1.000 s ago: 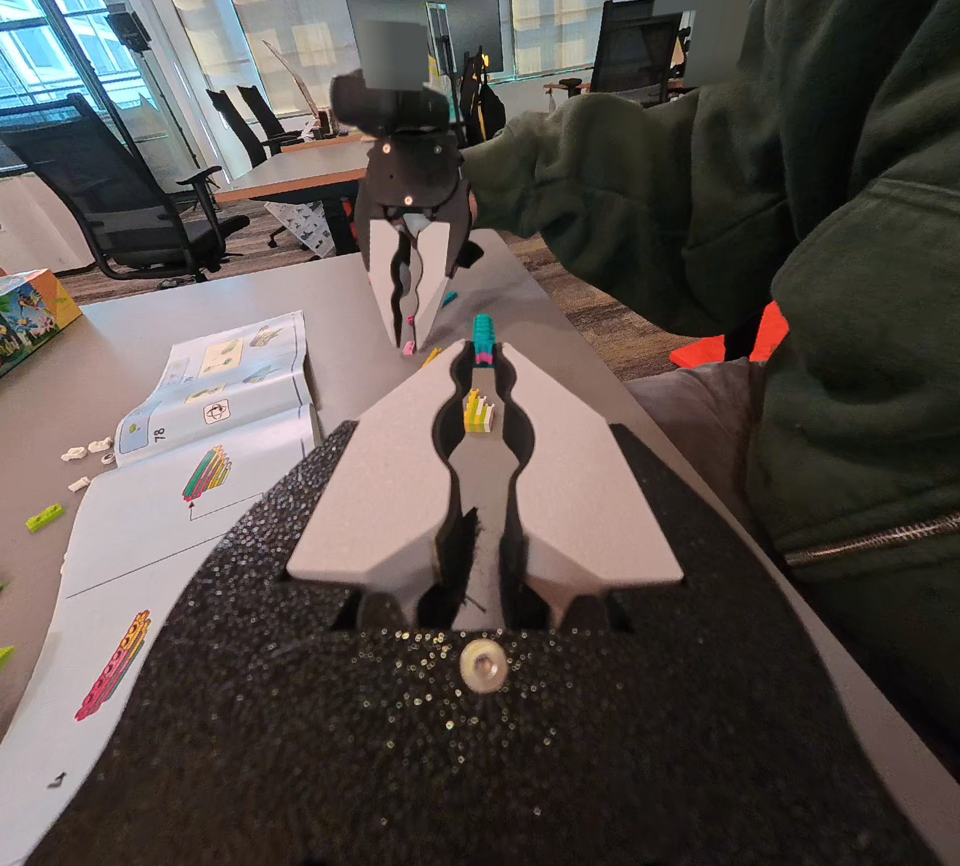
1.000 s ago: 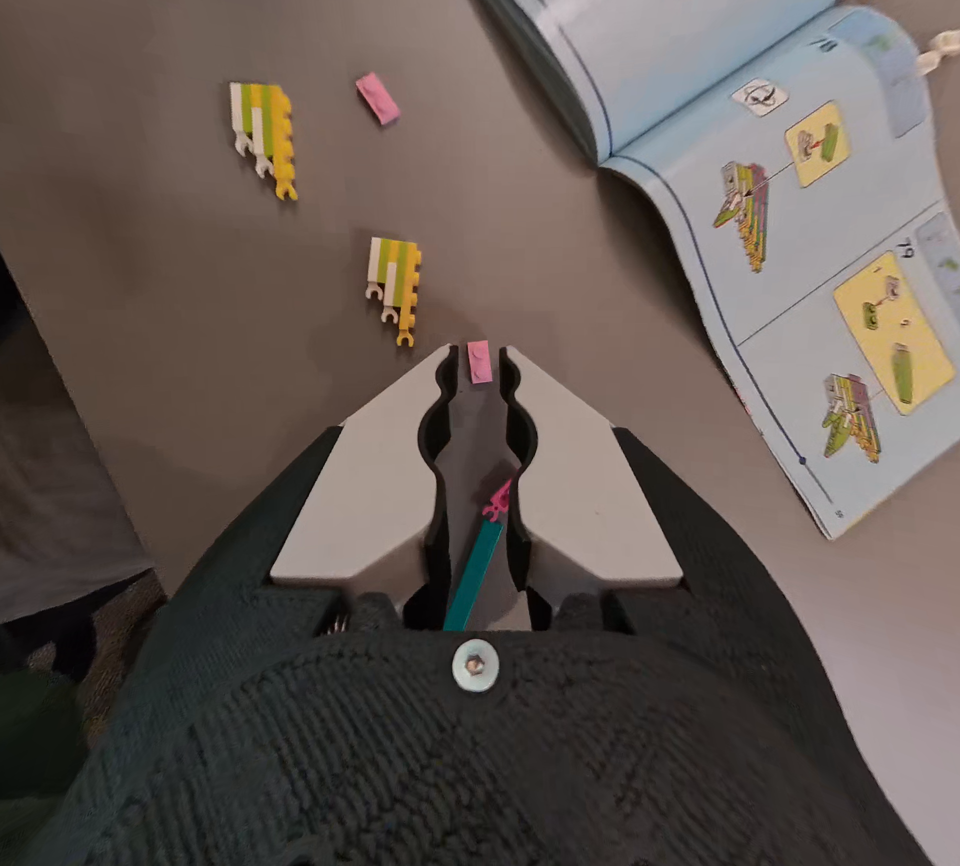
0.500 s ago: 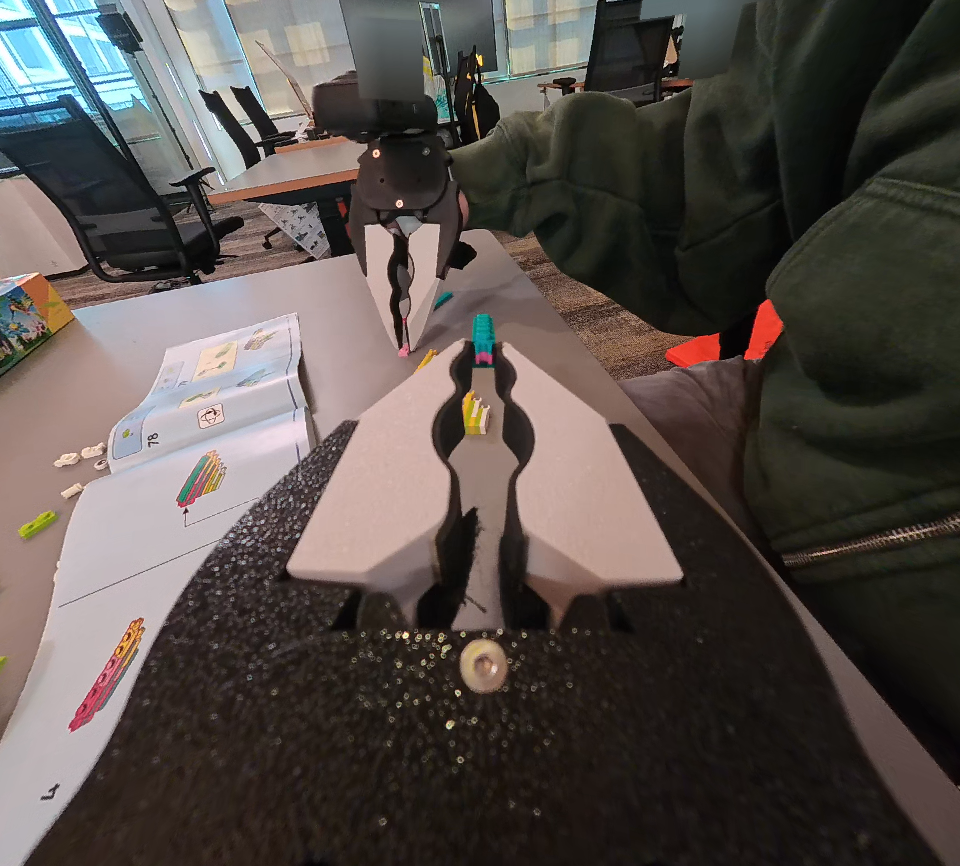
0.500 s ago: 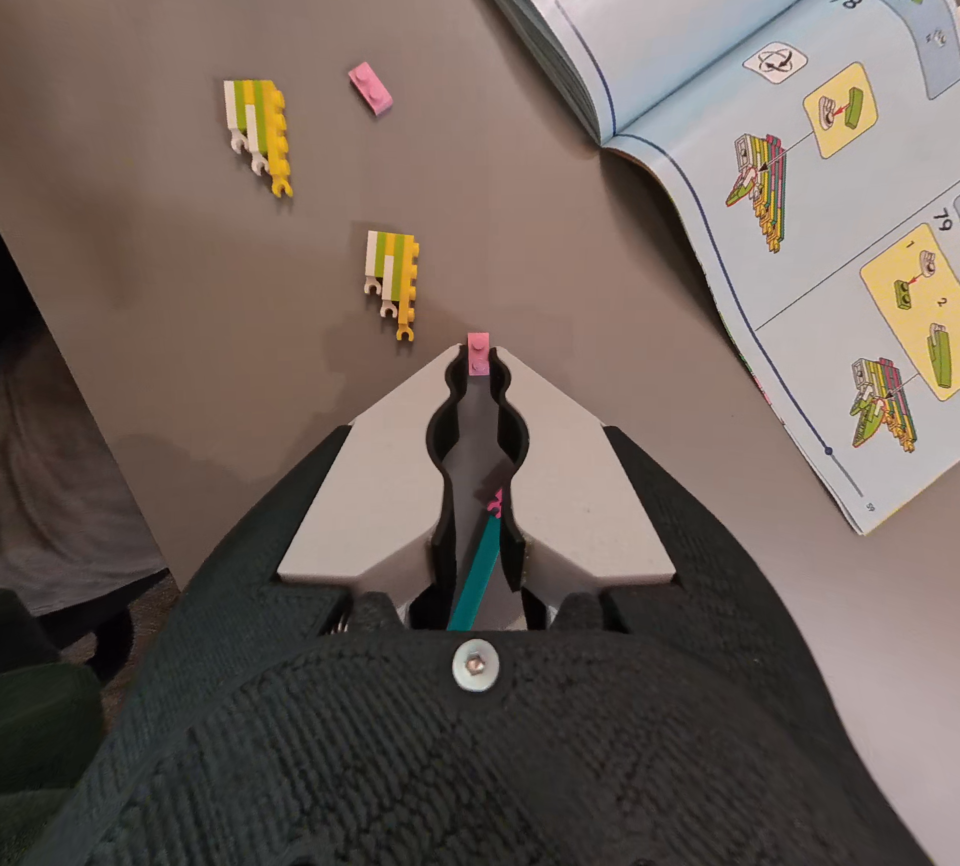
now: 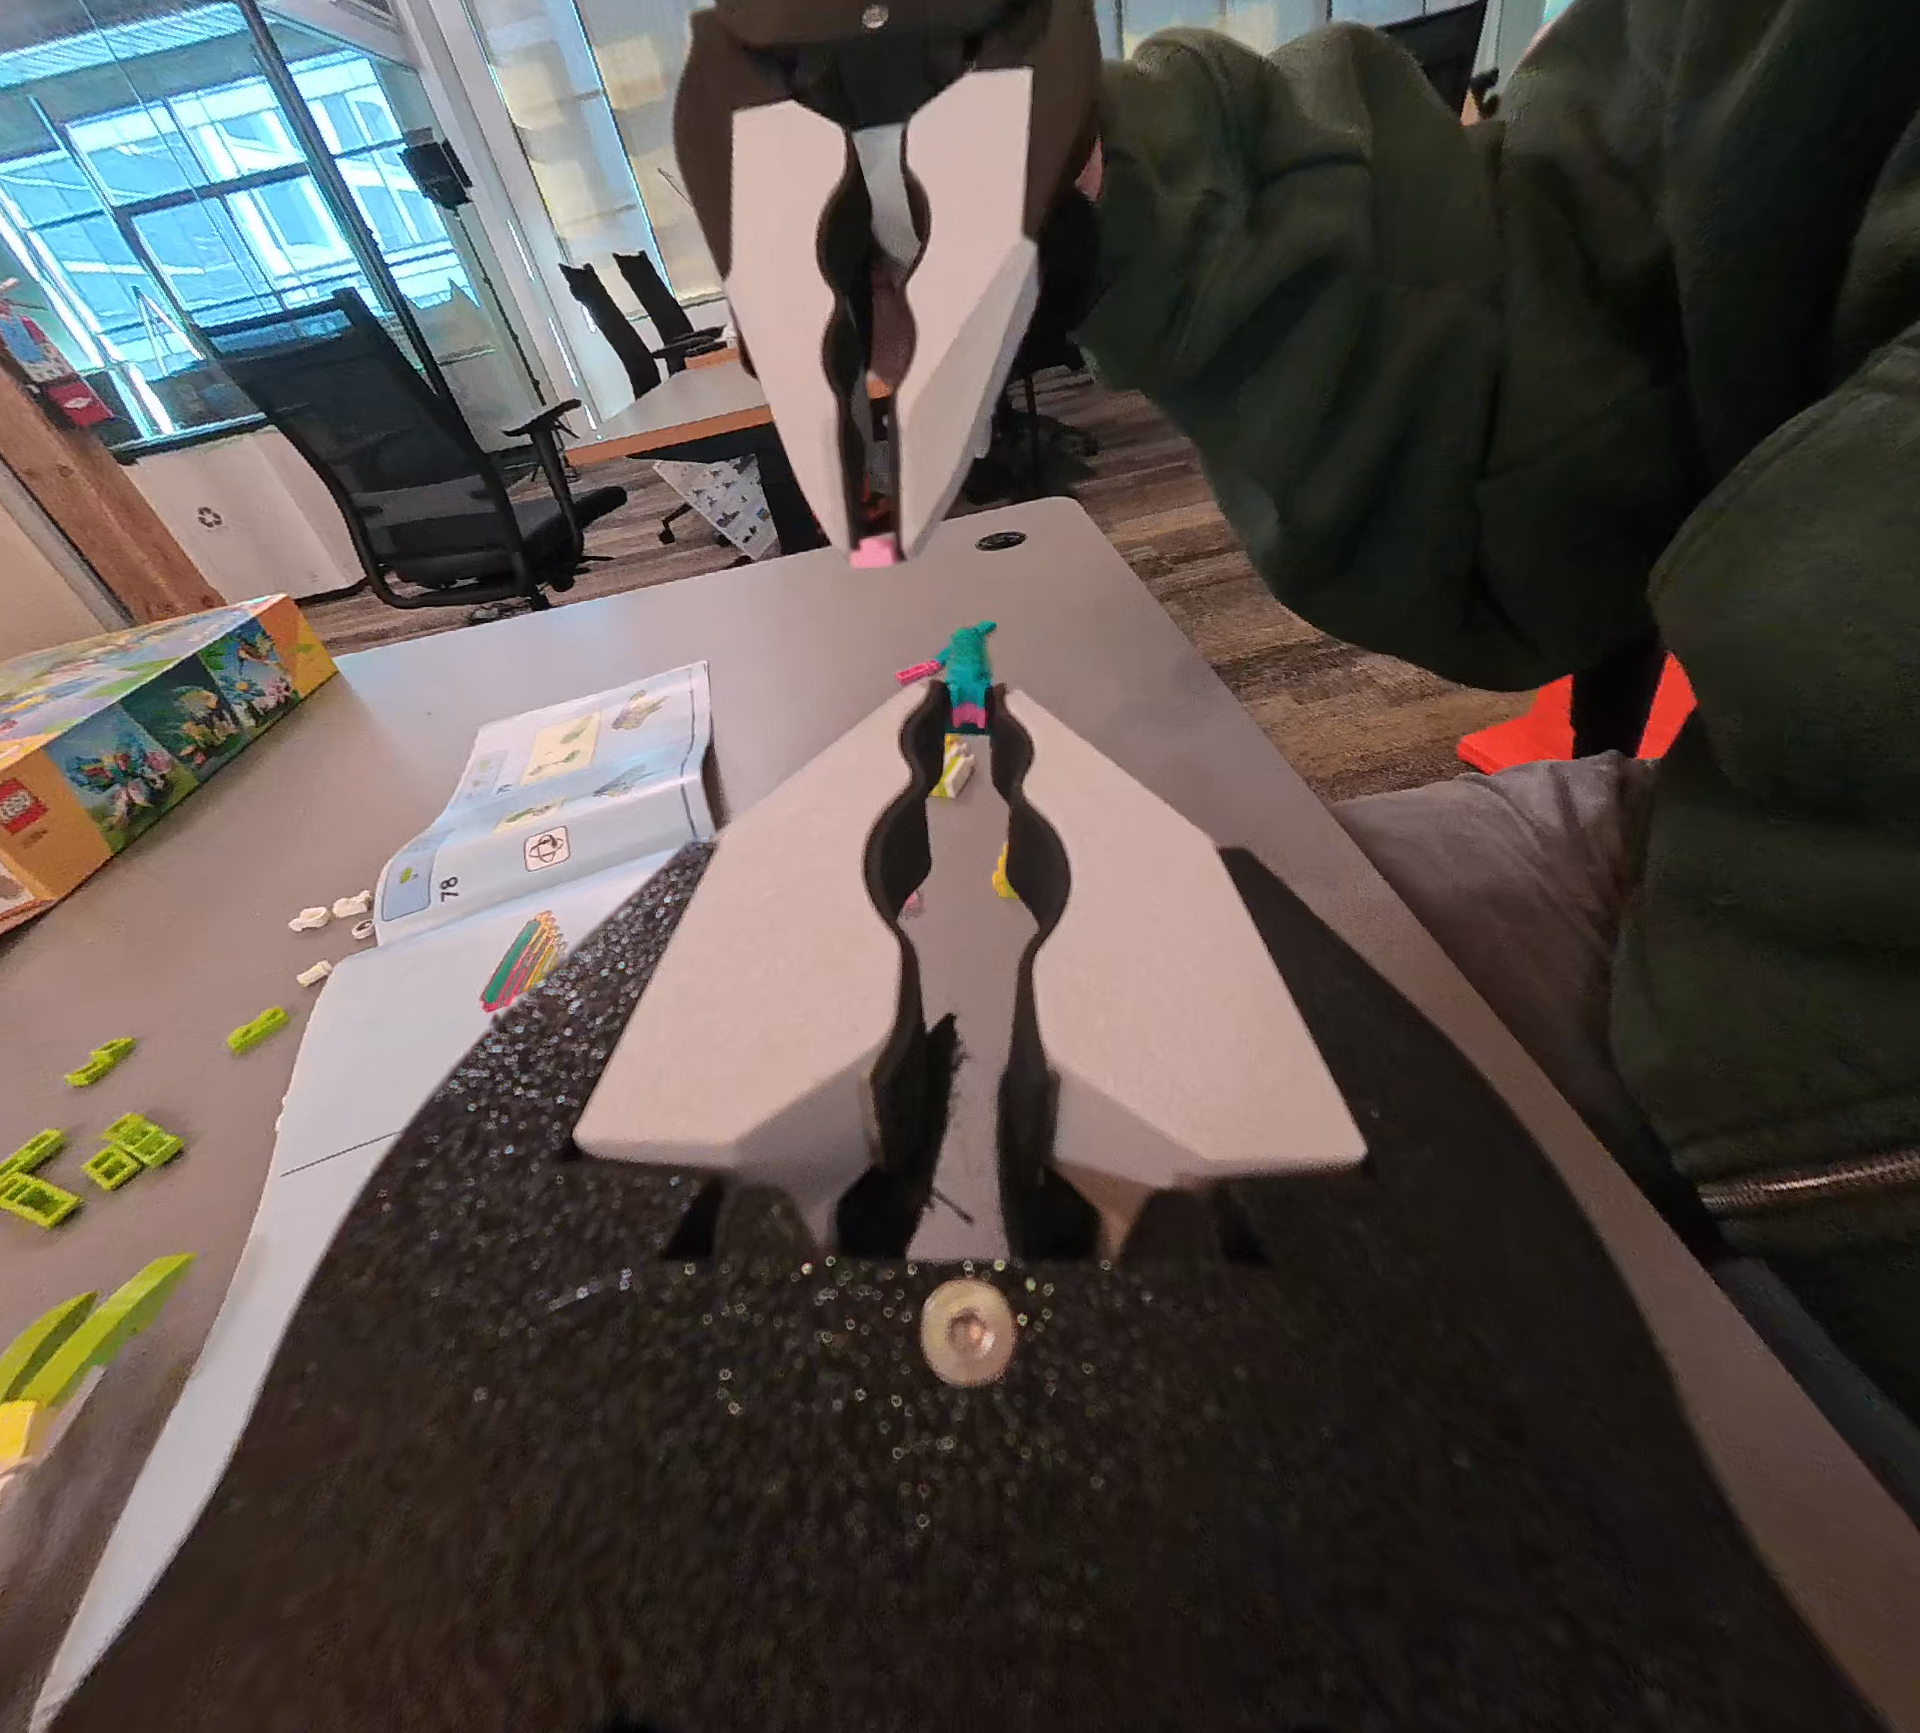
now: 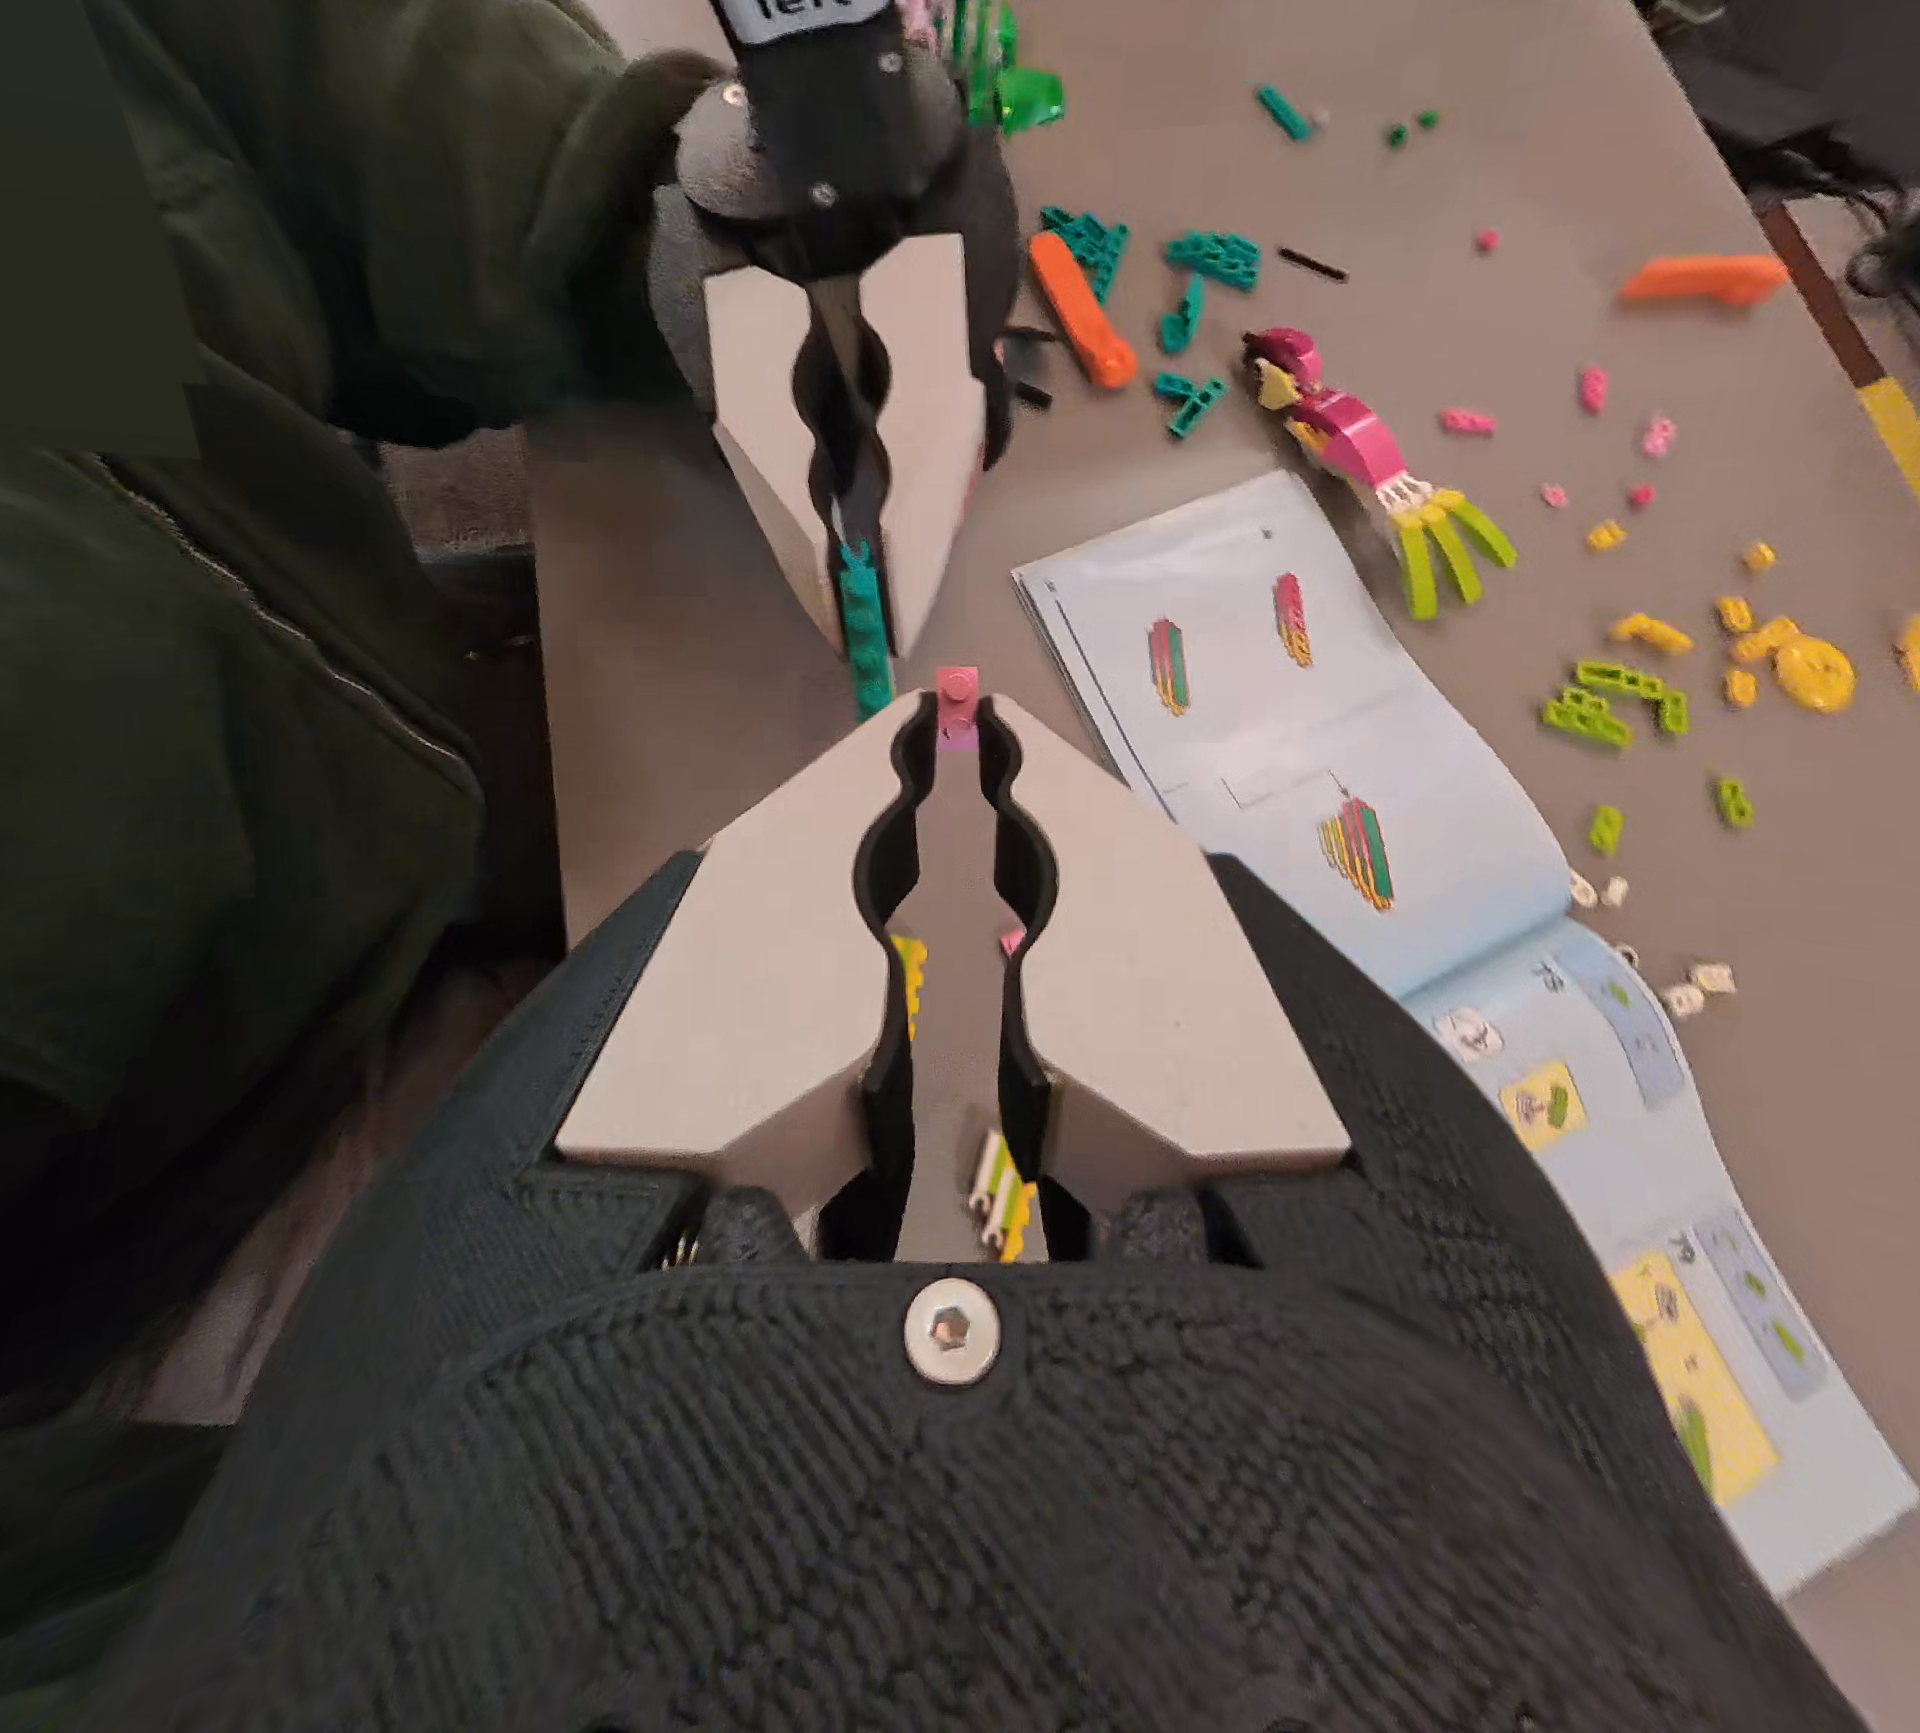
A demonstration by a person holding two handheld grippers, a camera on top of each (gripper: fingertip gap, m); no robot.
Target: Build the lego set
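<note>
Pink plastic sits at the tips of my right gripper (image 6: 958,709): a small 1-by-2 plate (image 6: 956,694), clenched by its long sides with about half of it poking past the fingers. My left gripper (image 5: 966,709) is clamped on a long teal plate (image 5: 969,660) with a pink clip end, held at that end so most of its length sticks out free. Both pieces are up in the air above the grey table (image 6: 665,748), close together but not yet touching; in the right wrist view the teal plate (image 6: 864,644) hangs just left of the pink one.

I judge both pieces light, rigid and slick. The pink plate offers little to hold, so any sideways load while pressing could twist it out of the jaws. The teal strip, held at 1 end, will lever against my grip, so pressing near the held end looks safer.

Below lie the open instruction booklet (image 6: 1351,748), 2 yellow-and-lime sub-assemblies partly hidden behind my fingers, and a spare pink plate (image 6: 1010,940). Loose lime pieces (image 5: 62,1174) and the set's box (image 5: 135,727) sit farther left.
</note>
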